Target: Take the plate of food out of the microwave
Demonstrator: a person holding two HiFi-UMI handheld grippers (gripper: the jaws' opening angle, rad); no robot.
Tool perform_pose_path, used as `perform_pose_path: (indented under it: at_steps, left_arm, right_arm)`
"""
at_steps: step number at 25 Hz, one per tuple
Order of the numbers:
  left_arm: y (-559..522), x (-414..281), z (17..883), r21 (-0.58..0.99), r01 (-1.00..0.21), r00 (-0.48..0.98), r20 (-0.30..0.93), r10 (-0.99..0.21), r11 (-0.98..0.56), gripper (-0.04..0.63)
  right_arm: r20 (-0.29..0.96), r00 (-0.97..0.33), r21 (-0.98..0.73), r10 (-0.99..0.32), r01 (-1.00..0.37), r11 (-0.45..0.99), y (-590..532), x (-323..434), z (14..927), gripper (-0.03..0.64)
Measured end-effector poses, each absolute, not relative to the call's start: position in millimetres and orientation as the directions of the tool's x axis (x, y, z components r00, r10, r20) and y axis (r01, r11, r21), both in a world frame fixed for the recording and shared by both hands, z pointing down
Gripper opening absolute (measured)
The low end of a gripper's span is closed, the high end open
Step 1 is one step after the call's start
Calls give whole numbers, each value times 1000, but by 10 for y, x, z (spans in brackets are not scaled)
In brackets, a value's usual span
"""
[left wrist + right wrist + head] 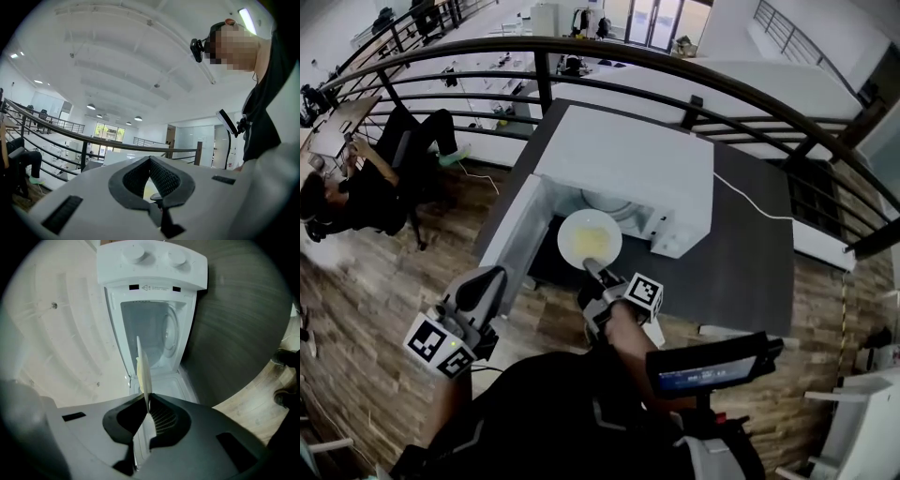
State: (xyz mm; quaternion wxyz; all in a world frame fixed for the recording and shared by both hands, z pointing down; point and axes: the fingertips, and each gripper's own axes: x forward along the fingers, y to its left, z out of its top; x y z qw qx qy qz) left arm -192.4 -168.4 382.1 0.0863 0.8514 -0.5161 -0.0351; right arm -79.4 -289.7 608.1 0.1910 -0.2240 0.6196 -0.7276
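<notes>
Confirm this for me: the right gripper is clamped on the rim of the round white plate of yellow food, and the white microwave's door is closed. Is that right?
Not quite: the white microwave's door stands open, as the head view shows. The rest holds: the right gripper is clamped on the rim of the round white plate of yellow food.

Bright, even daylight from tall glazed doors (105, 132) at the back, plus round white ceiling lamps (91, 107). Heavy fisheye bending, dark vignetted corners. Motion-smeared dark grey tabletop (234, 324). Soft shadow inside white microwave cavity (145, 329).
</notes>
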Motion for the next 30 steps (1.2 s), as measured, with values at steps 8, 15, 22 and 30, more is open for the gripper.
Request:
perform_pose_path:
  at_steps: [8, 15, 22, 30]
  left_arm:
    - [-1709, -1855, 3787, 178, -854, 501, 24, -865, -489, 5]
    - [-1780, -1824, 3843, 185, -843, 517, 23, -855, -505, 5]
    - [-1805, -1833, 3794, 177, -842, 521, 23, -853, -510, 5]
    - [-1794, -1860, 3771, 172, -843, 521, 25, -853, -510, 5]
  right_arm:
    - [45, -845, -991, -533, 28, -127, -2732, -805, 5705, 17]
    - [22, -849, -994, -528, 40, -104, -2717, -794, 5561, 17]
    - [3, -865, -997, -502, 35, -65, -2676, -817, 5423, 18]
    - [-11, -887, -999, -462, 30, -33, -2633, -901, 5299, 17]
